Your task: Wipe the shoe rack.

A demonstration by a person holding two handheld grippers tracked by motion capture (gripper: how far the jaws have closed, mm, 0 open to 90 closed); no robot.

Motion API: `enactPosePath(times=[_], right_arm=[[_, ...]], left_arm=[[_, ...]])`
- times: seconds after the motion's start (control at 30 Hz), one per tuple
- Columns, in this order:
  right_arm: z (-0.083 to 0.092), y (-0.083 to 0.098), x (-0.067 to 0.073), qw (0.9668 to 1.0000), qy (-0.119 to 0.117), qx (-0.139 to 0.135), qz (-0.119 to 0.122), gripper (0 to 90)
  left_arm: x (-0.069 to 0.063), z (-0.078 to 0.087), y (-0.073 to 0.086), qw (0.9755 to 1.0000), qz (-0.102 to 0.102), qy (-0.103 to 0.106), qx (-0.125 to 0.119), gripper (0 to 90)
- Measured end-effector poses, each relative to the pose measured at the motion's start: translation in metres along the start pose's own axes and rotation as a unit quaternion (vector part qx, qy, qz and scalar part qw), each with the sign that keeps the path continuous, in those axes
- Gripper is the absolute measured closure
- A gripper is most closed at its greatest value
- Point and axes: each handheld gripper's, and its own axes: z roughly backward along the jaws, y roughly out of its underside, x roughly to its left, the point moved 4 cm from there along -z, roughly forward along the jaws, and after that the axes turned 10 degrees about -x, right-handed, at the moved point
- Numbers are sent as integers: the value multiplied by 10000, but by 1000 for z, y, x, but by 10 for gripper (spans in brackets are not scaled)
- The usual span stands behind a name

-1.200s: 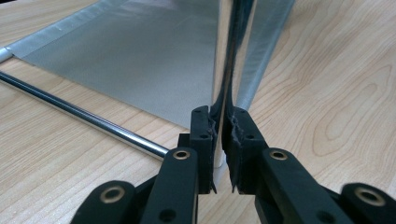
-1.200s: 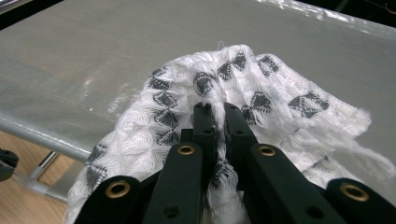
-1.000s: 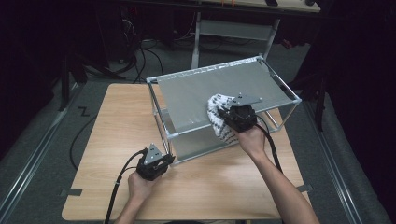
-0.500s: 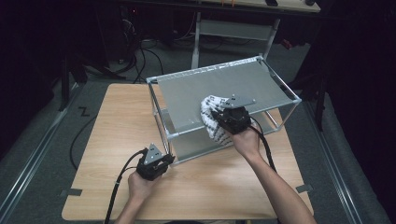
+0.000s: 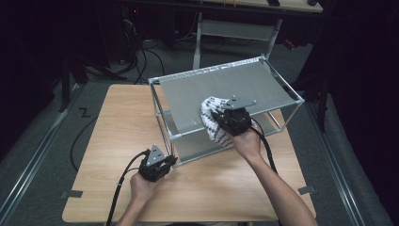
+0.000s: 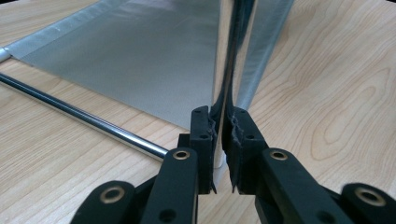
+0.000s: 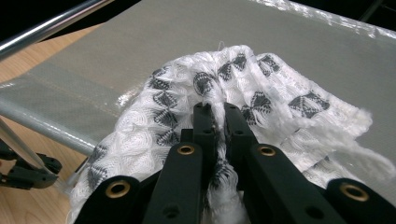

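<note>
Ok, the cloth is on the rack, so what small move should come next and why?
Probably sweep the right gripper onward across the grey shelf, dragging the white patterned cloth it pinches over the unwiped part. The left gripper is clamped on the rack's corner post, steadying it.

Lab-like recording space, dark surroundings, wooden table [image 5: 108,141], loose floor cables [image 5: 146,52], metal frame stand [image 5: 235,28] behind

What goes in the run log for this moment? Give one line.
left gripper: shut on rack post | right gripper: shut on patterned cloth, on rack's top shelf | table: wood
</note>
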Motion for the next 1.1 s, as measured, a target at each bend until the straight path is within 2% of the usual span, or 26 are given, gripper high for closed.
enactPosePath(times=[0.5, 1.1], right_arm=[[7, 2, 0, 10000, -31, -19, -53, 866], [3, -7, 32, 9989, -405, -73, 244, 866]], left_arm=[[-12, -12, -5, 9998, -84, 167, 20, 816], [-15, -15, -5, 9997, -95, 224, 4, 816]])
